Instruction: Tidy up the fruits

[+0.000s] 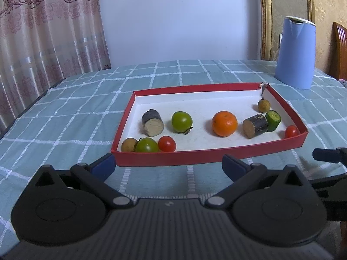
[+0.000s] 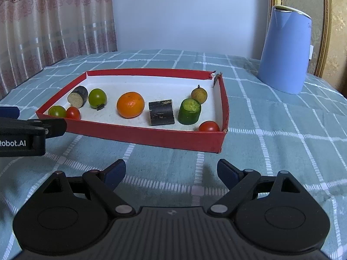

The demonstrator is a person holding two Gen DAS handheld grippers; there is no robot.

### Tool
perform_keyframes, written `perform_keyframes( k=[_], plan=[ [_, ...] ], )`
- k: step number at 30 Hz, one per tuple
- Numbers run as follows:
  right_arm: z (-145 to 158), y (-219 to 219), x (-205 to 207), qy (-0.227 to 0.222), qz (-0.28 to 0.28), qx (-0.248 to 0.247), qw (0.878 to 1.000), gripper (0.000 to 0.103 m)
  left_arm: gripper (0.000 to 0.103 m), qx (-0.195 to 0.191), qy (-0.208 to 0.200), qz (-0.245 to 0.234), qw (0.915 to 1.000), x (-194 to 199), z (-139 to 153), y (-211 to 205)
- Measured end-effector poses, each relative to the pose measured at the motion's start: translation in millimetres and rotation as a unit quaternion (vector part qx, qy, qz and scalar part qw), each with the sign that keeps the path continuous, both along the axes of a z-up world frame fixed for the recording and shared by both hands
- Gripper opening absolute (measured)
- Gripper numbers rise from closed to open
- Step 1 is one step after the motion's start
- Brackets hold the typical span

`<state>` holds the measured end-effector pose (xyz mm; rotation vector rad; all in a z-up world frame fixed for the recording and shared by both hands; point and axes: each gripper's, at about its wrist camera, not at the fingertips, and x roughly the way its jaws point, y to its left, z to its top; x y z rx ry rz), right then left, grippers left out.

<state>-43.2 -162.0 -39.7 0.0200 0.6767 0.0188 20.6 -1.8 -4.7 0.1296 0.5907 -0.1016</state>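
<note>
2 hand-held grippers hover low over the checked tablecloth (image 1: 65, 108) just in front of a red tray (image 1: 208, 151): the left gripper (image 1: 169, 164) and the right gripper (image 2: 171, 171) both have their blue-padded fingers spread wide with nothing between them. In the tray's near left corner a longan (image 1: 129, 144), a green tomato (image 1: 147, 145) and a red cherry tomato (image 1: 166, 143) sit in a touching row; another red cherry tomato (image 1: 291, 131) lies in the near right corner. Farther in are a dark sugarcane piece (image 1: 153, 123), a second green tomato (image 1: 181, 121), an orange (image 1: 224, 123), a second sugarcane piece (image 1: 255, 126) touching a cucumber chunk (image 1: 273, 121), and another longan (image 1: 263, 105). Beyond the tray's far right corner stands a blue kettle (image 1: 296, 52).
</note>
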Motion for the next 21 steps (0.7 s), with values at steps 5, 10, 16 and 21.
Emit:
perform_keyframes(
  k=[5,10,16,21],
  plan=[
    [-0.4,1.8,1.4,0.001,-0.004,0.002,1.0,0.092,0.103,-0.011,0.001,0.002,0.9999,0.6,0.9,4.1],
    [-1.4,2.7,4.4,0.002,-0.011,0.002,1.0,0.092,0.103,-0.014,0.007,0.003,0.9999,2.6,-1.2,7.2],
    [-3.5,5.8,6.4,-0.001,-0.018,0.008,1.0,0.092,0.103,-0.021,0.0,0.012,0.9997,2.7,-2.0,13.3],
    [-2.7,9.6,5.2,-0.008,-0.019,0.006,1.0,0.092,0.103,-0.017,-0.014,0.009,0.9997,-3.1,2.3,11.3]
  ],
)
